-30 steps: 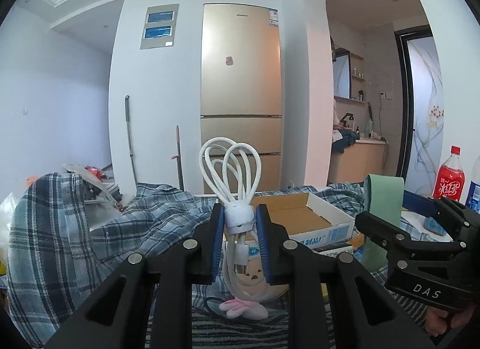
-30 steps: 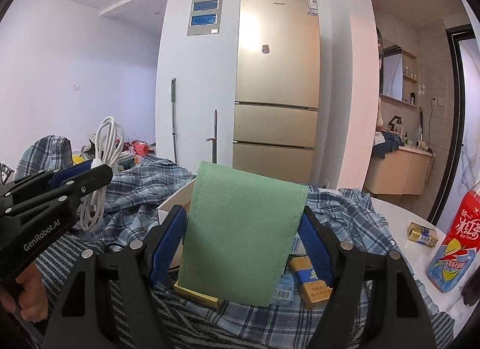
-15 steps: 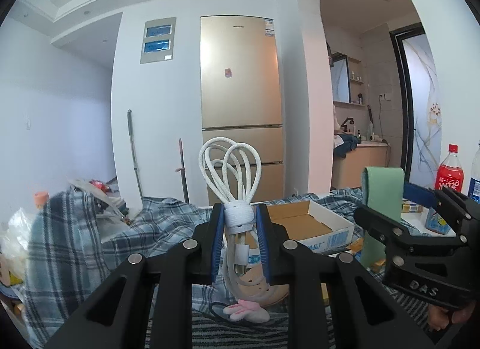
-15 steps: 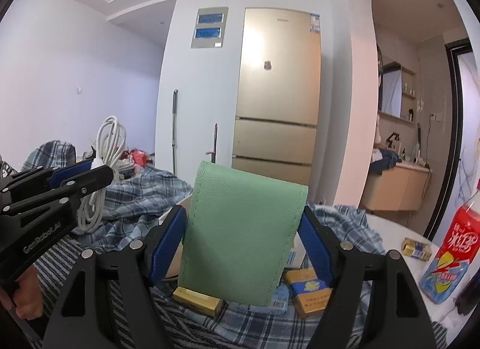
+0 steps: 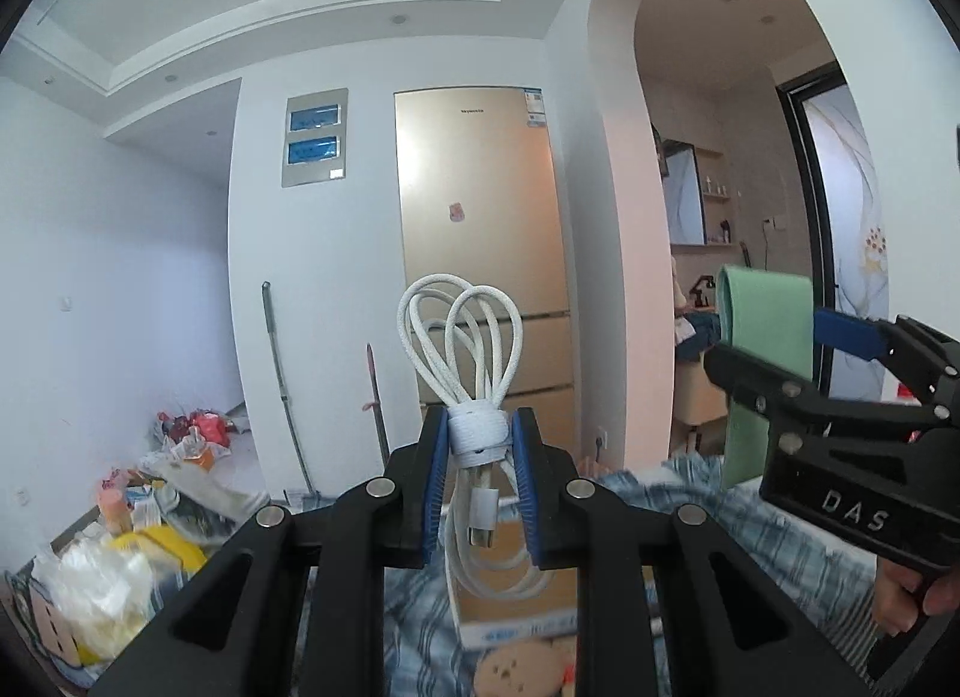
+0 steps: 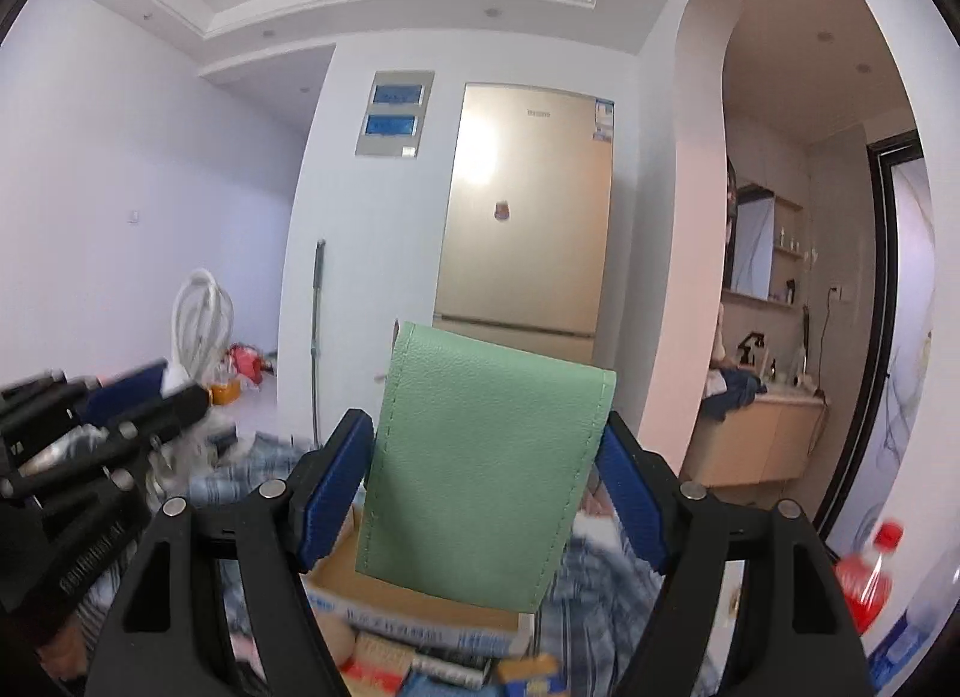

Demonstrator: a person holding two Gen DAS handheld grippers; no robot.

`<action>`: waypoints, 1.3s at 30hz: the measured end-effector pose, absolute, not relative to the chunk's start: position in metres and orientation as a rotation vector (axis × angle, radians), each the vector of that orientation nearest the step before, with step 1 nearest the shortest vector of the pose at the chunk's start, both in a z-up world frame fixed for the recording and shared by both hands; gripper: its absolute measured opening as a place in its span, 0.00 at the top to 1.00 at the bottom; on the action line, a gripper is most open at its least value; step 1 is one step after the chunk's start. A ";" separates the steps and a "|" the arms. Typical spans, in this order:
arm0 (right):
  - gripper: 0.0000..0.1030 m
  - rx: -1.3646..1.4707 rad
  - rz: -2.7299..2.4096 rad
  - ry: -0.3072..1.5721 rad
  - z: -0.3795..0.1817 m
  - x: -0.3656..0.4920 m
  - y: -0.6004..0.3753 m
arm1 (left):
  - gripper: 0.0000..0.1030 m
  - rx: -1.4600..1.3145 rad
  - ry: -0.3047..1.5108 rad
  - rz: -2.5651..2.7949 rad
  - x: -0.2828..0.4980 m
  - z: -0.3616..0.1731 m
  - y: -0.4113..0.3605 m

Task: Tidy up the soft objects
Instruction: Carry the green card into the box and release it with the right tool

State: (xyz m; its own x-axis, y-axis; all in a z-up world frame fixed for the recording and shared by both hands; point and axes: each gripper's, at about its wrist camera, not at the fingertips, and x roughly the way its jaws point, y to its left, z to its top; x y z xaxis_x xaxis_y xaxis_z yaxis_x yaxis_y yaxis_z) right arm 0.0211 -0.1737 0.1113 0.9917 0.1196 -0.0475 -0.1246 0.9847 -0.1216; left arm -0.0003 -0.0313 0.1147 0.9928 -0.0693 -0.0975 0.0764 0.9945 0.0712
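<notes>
Both tools loaded, both held high above the clutter.

Left tool (image 5: 478, 472): jaws pressed in on the white cable bundle (image 5: 462, 349), pinching it at its wrapped band. The bundle's long axis runs upright, loops standing above the pads at frame centre, plug end and lower coils hanging down between the arms of the tool.

Right tool (image 6: 485, 493): jaws about halfway apart, clamped on the two side edges of the green pouch (image 6: 480, 475). The pouch stands upright too, stitched top edge tilted slightly down to the right, bottom edge hanging below the pads.

Key relation: the open cardboard box (image 6: 420, 607) lies directly below both loads. In the right wrist view it sits at lower centre, its brown floor showing just under the pouch's bottom edge. In the left wrist view the same box (image 5: 510, 601) is at bottom centre, straight under the dangling coils. Around it lies the plaid cloth (image 5: 750, 511), blurred.

From the left view my right tool (image 5: 798, 361) appears at the right edge, level with mine, the two near each other side by side. Neither is clearly nearer to the box; both are well above it.

Judgement: if the box is the destination, the move is a descent. Risk: the cable's loose coils land first and may snag on the box wall.
</notes>
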 end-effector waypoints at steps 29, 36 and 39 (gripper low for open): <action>0.28 -0.070 0.194 0.382 0.064 0.161 -0.190 | 0.78 0.070 0.574 -0.079 0.173 0.053 -0.039; 0.28 -0.105 0.210 0.569 0.018 0.198 -0.184 | 0.78 0.076 0.742 -0.087 0.212 -0.003 -0.036; 0.28 -0.115 0.211 0.643 -0.002 0.212 -0.184 | 0.78 0.040 0.803 -0.127 0.220 -0.021 -0.035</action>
